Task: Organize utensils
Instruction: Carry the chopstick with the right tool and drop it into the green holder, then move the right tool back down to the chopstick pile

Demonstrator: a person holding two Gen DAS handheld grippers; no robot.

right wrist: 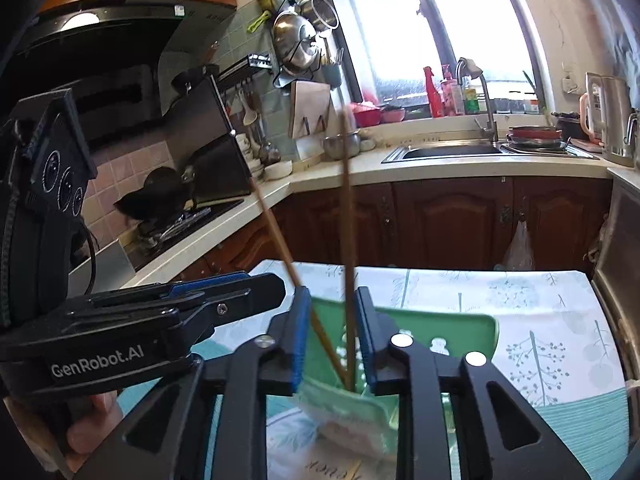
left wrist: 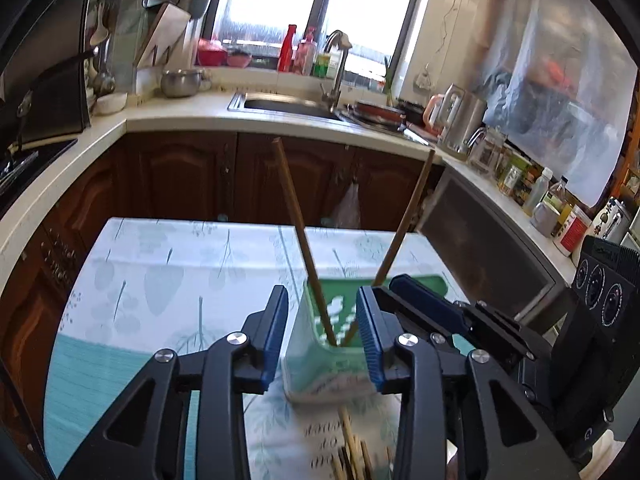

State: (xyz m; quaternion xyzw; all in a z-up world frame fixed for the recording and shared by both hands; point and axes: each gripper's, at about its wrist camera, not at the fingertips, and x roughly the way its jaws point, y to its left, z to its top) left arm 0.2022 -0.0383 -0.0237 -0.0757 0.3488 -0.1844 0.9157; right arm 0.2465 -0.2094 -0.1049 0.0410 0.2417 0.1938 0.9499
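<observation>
Fingers (right wrist: 298, 344) beside "GenRobot.AI" left gripper (right wrist: 192, 304).

Desk (left wrist: 168, 280) covered by a pale cloth printed with grey-green trees and leaves, with a teal striped band along its near part. Standing on it: one green perforated plastic utensil holder (left wrist: 332, 344), near the front edge. Lying just before the holder: a loose bundle of light wooden chopsticks (left wrist: 352, 456), blurred.
</observation>
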